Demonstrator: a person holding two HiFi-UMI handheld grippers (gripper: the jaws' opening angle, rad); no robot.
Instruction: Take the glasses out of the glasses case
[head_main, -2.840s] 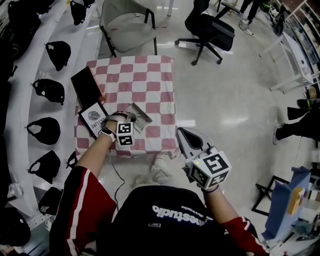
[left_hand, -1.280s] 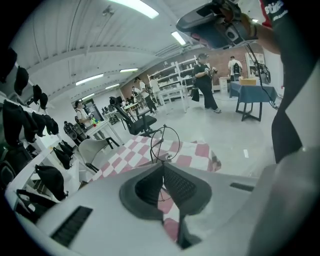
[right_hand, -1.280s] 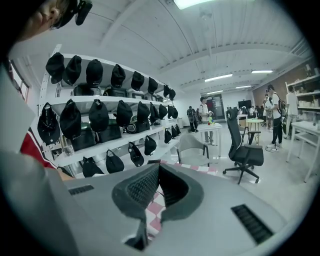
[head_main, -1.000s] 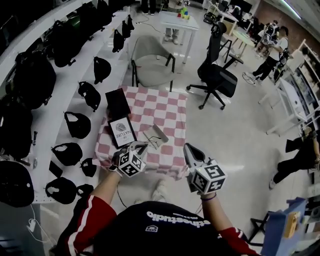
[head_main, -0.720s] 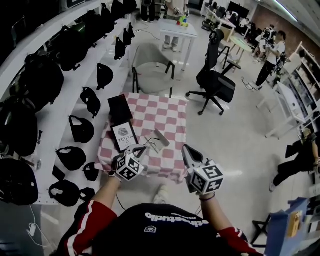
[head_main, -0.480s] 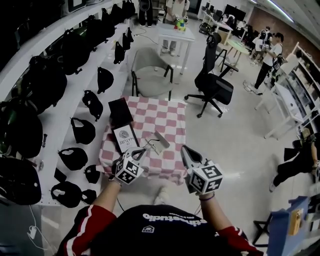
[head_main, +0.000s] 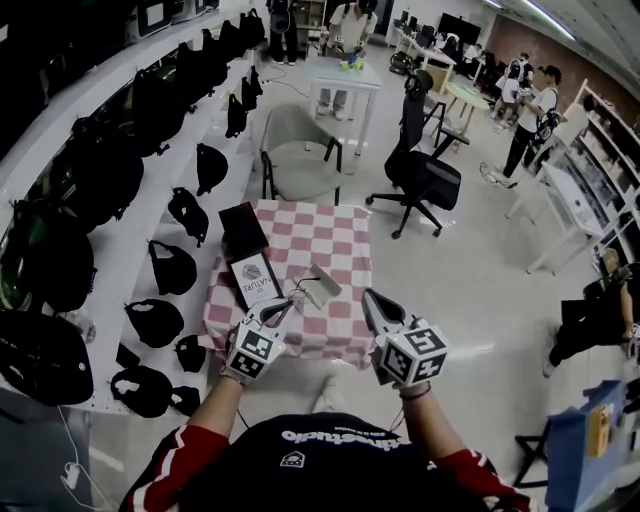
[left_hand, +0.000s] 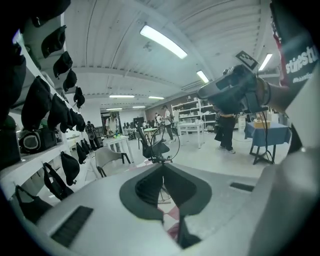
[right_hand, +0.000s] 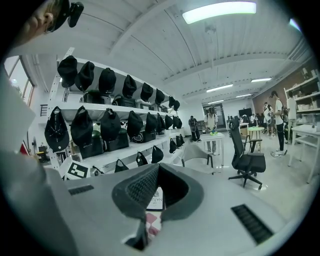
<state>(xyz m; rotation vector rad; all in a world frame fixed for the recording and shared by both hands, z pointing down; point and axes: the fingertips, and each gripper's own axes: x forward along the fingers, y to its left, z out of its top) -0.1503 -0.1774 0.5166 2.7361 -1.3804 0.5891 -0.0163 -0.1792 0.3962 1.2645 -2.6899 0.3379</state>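
The glasses case (head_main: 322, 283) lies open on the pink checked table (head_main: 335, 240). My left gripper (head_main: 284, 306) is raised over the table's near edge and is shut on the thin wire glasses (head_main: 296, 296). In the left gripper view one round lens rim of the glasses (left_hand: 159, 160) stands just above the closed jaw tips of the left gripper (left_hand: 162, 166). My right gripper (head_main: 369, 298) hovers to the right of the case, shut, with nothing in it. In the right gripper view the right gripper (right_hand: 158, 166) has its tips touching.
A black box (head_main: 240, 228) and a white printed card (head_main: 257, 278) lie on the table's left side. A grey chair (head_main: 300, 150) and a black office chair (head_main: 425, 170) stand behind it. Shelves of black bags (head_main: 110, 180) run along the left. People stand at the far back.
My left gripper has lifted away from the case with the glasses in it. The head view has risen and shows more of the room. The right gripper has barely moved.
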